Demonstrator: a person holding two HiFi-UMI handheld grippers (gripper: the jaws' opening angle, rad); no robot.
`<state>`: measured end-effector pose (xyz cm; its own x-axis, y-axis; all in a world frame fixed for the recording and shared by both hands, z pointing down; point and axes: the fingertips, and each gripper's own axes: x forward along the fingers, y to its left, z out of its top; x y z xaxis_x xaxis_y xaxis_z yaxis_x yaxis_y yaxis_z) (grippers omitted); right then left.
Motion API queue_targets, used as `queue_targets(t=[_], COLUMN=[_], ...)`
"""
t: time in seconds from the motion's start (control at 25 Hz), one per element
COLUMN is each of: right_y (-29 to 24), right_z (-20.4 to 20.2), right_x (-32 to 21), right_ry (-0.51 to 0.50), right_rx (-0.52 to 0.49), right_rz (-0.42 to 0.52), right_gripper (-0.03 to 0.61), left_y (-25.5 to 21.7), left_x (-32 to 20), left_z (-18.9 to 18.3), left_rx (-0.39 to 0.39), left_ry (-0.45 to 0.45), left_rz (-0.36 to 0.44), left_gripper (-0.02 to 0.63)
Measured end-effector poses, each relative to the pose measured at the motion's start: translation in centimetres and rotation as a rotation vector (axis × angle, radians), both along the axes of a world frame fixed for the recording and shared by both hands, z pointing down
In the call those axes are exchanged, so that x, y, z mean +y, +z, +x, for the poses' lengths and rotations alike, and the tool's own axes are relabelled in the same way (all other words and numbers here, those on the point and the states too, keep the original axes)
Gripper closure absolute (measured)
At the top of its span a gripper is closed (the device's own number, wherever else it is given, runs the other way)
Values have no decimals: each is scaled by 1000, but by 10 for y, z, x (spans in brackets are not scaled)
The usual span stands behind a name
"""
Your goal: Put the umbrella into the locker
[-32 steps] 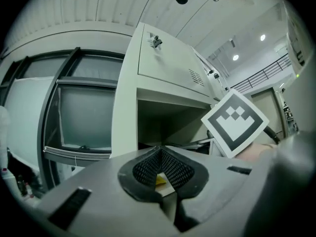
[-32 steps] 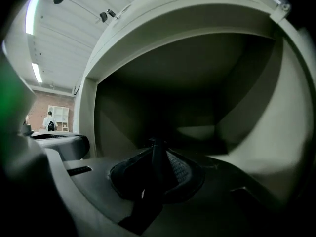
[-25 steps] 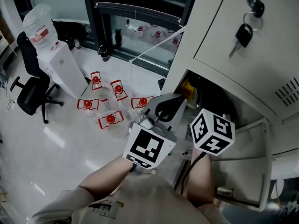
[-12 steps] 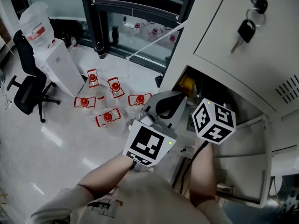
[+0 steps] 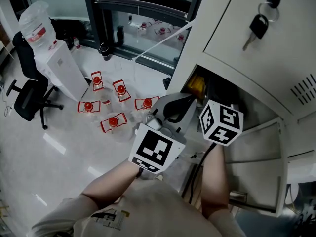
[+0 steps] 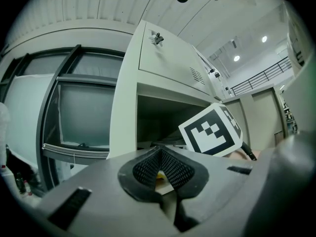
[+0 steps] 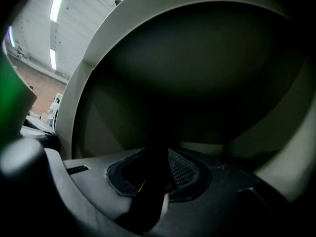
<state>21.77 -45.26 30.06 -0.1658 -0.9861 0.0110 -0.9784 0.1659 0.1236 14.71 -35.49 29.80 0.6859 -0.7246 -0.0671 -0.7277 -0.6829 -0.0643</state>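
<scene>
Head view: the right gripper (image 5: 220, 122) reaches into the locker's (image 5: 256, 58) open compartment at centre right, with the left gripper (image 5: 185, 104) just left of it.

Left gripper view: its jaws are pressed together, empty.

Right gripper view: the jaws pinch a dark shaft, apparently the umbrella (image 7: 148, 186), inside the compartment. Insertion looks under way; next is setting it down and releasing.

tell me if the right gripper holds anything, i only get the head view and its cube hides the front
observer: Yes, the right gripper view shows the right gripper shut on a dark slim thing, likely the umbrella.
operator: is it inside the locker
observer: Dark locker walls fill that view around the gripper, so it is reaching into the open compartment.
operator: and the left one
observer: The left gripper is shut with nothing clearly clamped, outside, facing the opening.
</scene>
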Motion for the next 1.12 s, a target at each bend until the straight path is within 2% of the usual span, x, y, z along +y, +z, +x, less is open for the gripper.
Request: queue_targets(t=[0.2,0.52,0.88,1.12], right_y=[1,-11,-60,-82], right_z=[5,8,0,-4], right_x=[14,45,96,131], right_ry=[-16,-21,-87,-127], right_rx=[-34,-25,-42,-26], right_rz=[-5,18,138,192], right_gripper=[500,502,515,537], left_y=[0,-9,-37,-58], left_x=[3,11,20,33], left_z=[2,8,4,1], left_rx=[-9,-16,3,-3], left_ry=[6,23,31,45], left_rz=[0,22,72,155], left_gripper=[604,604,604,604])
